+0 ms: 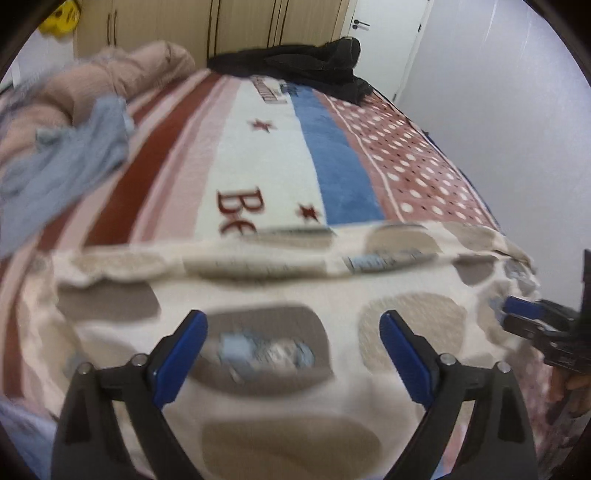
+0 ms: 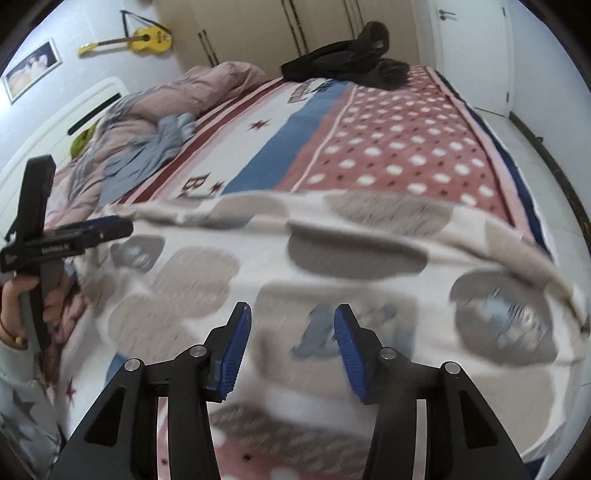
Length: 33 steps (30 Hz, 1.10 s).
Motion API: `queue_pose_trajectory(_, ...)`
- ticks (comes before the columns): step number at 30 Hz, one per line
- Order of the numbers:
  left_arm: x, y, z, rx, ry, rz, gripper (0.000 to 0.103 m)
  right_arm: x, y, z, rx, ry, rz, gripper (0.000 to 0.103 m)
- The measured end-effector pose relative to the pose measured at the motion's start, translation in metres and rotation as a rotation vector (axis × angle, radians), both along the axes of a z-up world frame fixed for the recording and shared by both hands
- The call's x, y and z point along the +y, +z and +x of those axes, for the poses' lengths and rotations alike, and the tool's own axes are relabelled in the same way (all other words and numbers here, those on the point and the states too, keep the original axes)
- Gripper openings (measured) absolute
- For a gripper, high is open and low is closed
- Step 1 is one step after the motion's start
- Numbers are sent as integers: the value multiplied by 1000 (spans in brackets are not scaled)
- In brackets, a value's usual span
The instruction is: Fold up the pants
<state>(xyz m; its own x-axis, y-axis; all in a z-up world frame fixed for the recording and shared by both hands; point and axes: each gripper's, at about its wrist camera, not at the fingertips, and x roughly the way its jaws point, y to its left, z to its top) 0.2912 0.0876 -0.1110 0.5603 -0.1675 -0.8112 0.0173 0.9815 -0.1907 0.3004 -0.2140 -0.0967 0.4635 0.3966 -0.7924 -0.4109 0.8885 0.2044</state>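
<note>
Both grippers, left and right, hover with jaws spread and empty over cream patterned pants lying across the bed's near edge. Beyond, a striped, dotted blanket covers the bed; dark clothes sit at its far edge before beige wardrobes.

Landmark: the bed.
Pants: spread across the bed's near end, on the blanket.
Left gripper: over the pants' near part, apparently clear of the cloth.
Right gripper: likewise over the pants.
Grey garment: on the bed's left side, beside the heaped quilt.
Dark clothes: on the bed's far end.
Wardrobe: behind the bed.
</note>
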Motion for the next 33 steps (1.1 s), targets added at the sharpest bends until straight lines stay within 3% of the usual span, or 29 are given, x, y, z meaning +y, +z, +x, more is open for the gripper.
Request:
queue_pose_trajectory(5,-17,-14,-14,-9,-31,45,93,-45,6,-15,-41,-97,4,44)
queue_pose_trajectory(9,-28,-14,-13,-34,-60,18,93,-106,9,-11,-38,-230,-39,45)
queue_pose_trajectory(13,-45,-13,-8,-51,-85,15,93,-153,0,7,-38,-335,-130,45)
queue_pose_trajectory(19,-65,-22,6,-52,-122,66,93,-204,-15,54,-36,-467,-116,45)
queue_pose_trajectory(23,-68,-28,16,-45,-126,65,93,-219,-17,87,-42,-502,-49,45)
queue_pose_trajectory(27,-69,-26,19,-51,-120,78,93,-220,-16,107,-47,-535,-90,45)
queue_pose_trajectory(33,-61,-6,3,-85,-116,78,93,-203,9,75,-79,-459,-37,48)
